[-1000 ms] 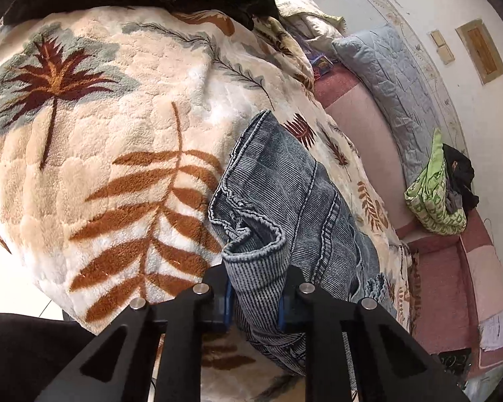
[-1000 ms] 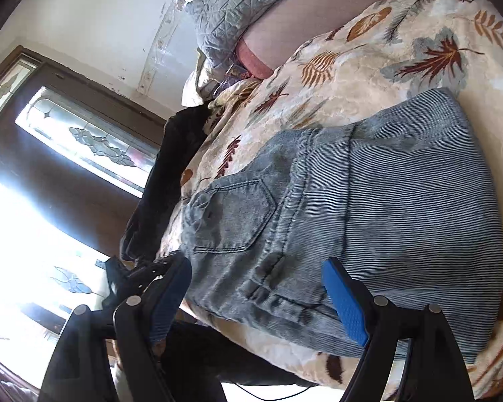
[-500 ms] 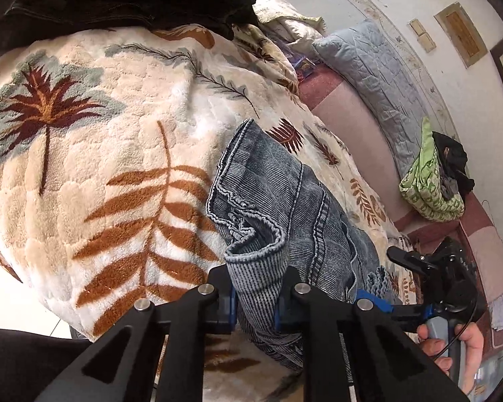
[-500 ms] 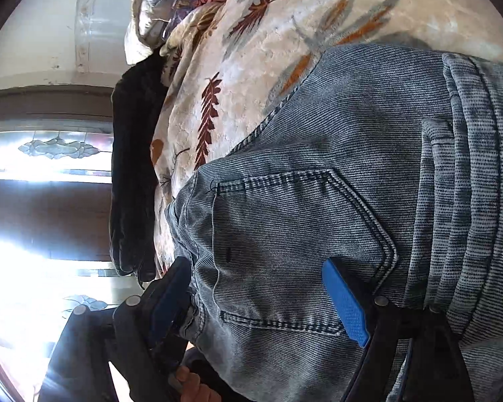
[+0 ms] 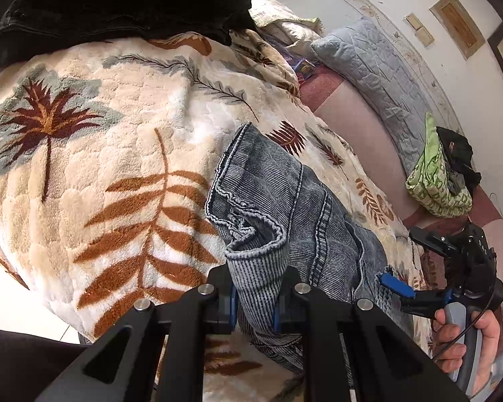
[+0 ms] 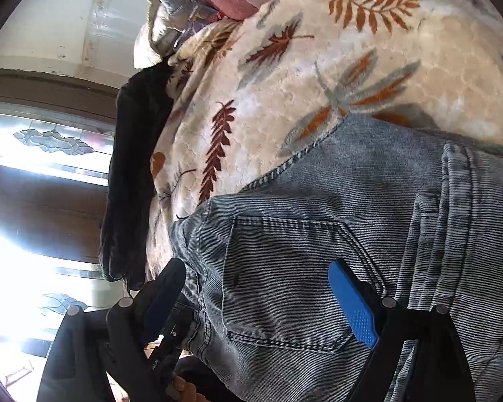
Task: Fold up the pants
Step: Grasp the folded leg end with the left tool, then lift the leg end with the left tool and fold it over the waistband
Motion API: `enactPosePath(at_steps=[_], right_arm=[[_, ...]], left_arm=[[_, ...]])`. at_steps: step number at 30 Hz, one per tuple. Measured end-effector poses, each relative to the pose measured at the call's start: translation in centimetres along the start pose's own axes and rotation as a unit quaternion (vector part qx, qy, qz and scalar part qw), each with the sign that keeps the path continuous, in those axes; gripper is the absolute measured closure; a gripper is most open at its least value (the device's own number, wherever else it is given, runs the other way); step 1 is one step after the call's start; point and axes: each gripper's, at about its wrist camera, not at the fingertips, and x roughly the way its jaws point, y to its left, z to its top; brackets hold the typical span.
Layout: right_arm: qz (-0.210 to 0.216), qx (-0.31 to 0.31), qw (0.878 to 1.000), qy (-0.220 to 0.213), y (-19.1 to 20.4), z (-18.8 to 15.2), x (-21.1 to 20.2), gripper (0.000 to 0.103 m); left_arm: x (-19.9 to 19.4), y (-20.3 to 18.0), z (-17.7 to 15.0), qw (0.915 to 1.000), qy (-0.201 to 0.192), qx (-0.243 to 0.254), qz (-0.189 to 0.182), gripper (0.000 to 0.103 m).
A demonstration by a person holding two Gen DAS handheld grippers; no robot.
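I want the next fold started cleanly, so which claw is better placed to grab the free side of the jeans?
Probably right. The right claw, jaws opening, straddles the back pocket of the jeans with nothing gripped. The left claw is already shut on a bunched denim edge.

**Denim pants on a patterned blanket, partly gathered**

The pants (image 5: pixel 285 194) are of faded blue-grey denim with a fine ribbed weave, darker double-stitched seams and pale worn patches. They lie on a cream plush blanket (image 5: pixel 117 134) printed with brown and grey leaves, close to its near edge. In the left wrist view one end is bunched into a raised fold, its hemmed edge curling over, and the cloth runs away across the blanket to the right. In the right wrist view the seat lies flat and faces up: a five-sided back pocket (image 6: pixel 285 284) with twin stitching shows, with the thick waistband and a belt loop (image 6: pixel 429 207) to its right.
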Motion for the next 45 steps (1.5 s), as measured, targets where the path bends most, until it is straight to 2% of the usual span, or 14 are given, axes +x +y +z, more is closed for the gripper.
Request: enactPosePath(at_steps=[1, 2, 7, 9, 13, 16, 21, 23, 26, 28, 33, 37, 42, 45], right_arm=[[-0.009, 0.010, 1.000, 0.013, -0.9, -0.3, 0.8, 0.011], [-0.015, 0.030, 0.998, 0.048, -2.1, -0.6, 2.3, 0.011], [0.004, 0.034, 0.999, 0.039, -1.5, -0.5, 0.7, 0.011], [0.004, 0.011, 0.999, 0.035, -0.5, -1.2, -0.4, 0.011], [-0.028, 0.006, 0.996, 0.081, -0.8, -3.0, 2.0, 0.010], [-0.030, -0.008, 0.997, 0.078, -0.3, -3.2, 2.4, 0.001], [-0.043, -0.032, 0.996, 0.076, 1.6, -3.9, 1.2, 0.001], [-0.063, -0.023, 0.994, 0.083, 0.5, -4.3, 2.4, 0.001], [-0.061, -0.028, 0.995, 0.078, 0.6, -4.3, 2.3, 0.000], [-0.032, -0.017, 0.997, 0.074, 0.7, -4.2, 1.3, 0.000], [-0.002, -0.033, 0.999, 0.006, 0.3, -4.8, -4.3, 0.000], [-0.011, -0.051, 0.996, -0.075, -2.2, -6.2, -10.6, 0.000], [-0.019, 0.000, 0.988, -0.152, -8.7, -8.0, -17.1, 0.000], [-0.001, 0.036, 0.982, -0.184, -12.4, -8.7, -19.5, 0.000]], left_arm=[[0.0, -0.1, 0.0, 1.0000, -0.002, 0.001, 0.003, 0.088], [0.1, -0.3, 0.0, 1.0000, -0.003, 0.004, 0.006, 0.088], [0.1, -0.8, -0.2, 0.9992, -0.010, 0.028, 0.026, 0.088], [0.2, -0.8, -0.2, 0.9992, -0.011, 0.027, 0.027, 0.088], [0.3, -0.8, -0.2, 0.9991, -0.011, 0.027, 0.030, 0.088], [0.2, -1.0, -0.2, 0.9989, -0.013, 0.031, 0.032, 0.088], [0.2, -0.9, -0.2, 0.9990, -0.013, 0.030, 0.031, 0.088], [0.2, -1.1, -0.3, 0.9989, -0.013, 0.031, 0.034, 0.088], [0.1, -1.4, -0.4, 0.9982, -0.018, 0.038, 0.042, 0.088], [0.1, -1.6, -0.4, 0.9980, -0.019, 0.042, 0.045, 0.088], [-0.1, -2.5, -0.5, 0.9964, -0.026, 0.057, 0.057, 0.088], [-1.4, -4.9, -0.4, 0.9922, -0.050, 0.097, 0.060, 0.088], [-3.1, -10.3, -0.6, 0.9807, -0.079, 0.171, 0.053, 0.090], [-4.5, -15.3, -1.5, 0.9687, -0.102, 0.223, 0.038, 0.091]])
